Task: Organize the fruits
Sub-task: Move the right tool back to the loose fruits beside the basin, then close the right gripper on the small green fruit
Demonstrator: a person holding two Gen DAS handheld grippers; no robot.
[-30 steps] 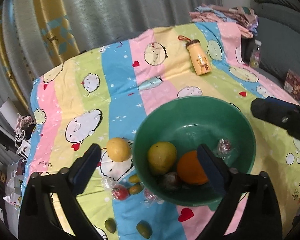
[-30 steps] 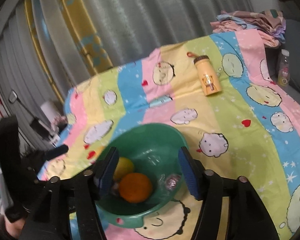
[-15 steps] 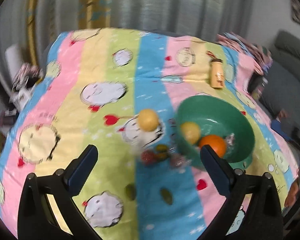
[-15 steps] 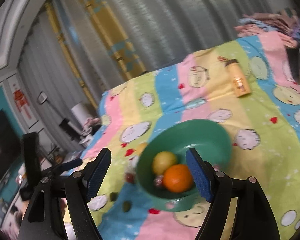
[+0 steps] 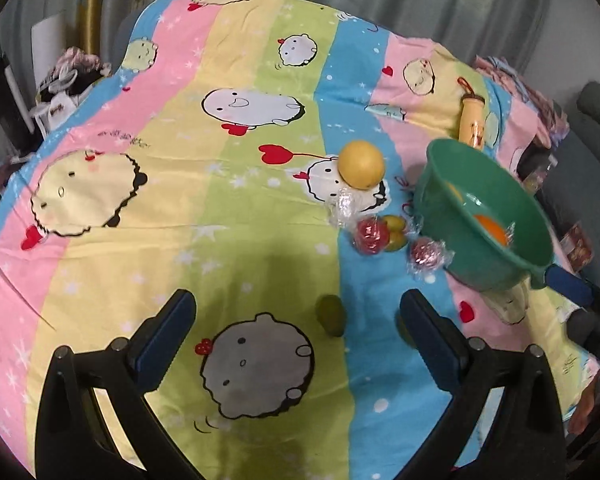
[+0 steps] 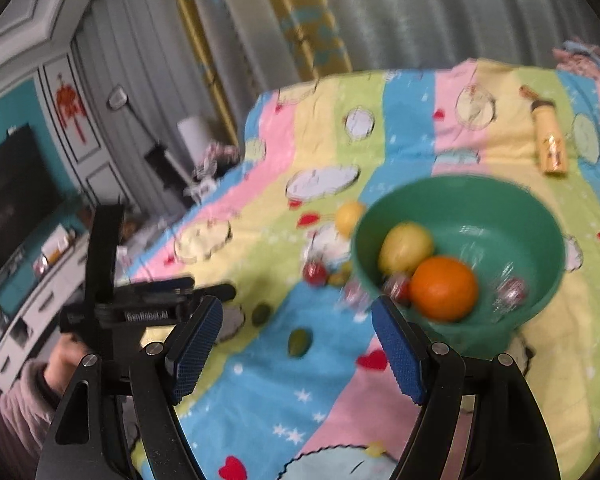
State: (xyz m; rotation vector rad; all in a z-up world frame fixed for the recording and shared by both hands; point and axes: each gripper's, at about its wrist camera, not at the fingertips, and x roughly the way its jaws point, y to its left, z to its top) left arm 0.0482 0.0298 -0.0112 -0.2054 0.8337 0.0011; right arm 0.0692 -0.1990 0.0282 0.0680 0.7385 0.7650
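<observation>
My left claw (image 5: 296,330) stands wide and empty above the striped sheet (image 5: 244,240), a green fruit (image 5: 331,315) lying on the sheet between its fingers. My right claw (image 6: 296,334) is wide too, holding nothing; its jaws have just been opening. The green bowl (image 6: 540,216) holds an orange (image 6: 444,288) and a lemon (image 6: 406,246). Another lemon (image 5: 361,164) and wrapped red fruits (image 5: 370,234) lie beside it. Grey curtains (image 6: 420,12) hang behind.

The bowl (image 6: 456,256) sits on the bedsheet (image 5: 240,264) with an orange (image 6: 444,288) inside. Left of it lie a lemon (image 5: 361,164) and wrapped fruits (image 5: 370,234); a bottle (image 5: 473,122) lies beyond.
</observation>
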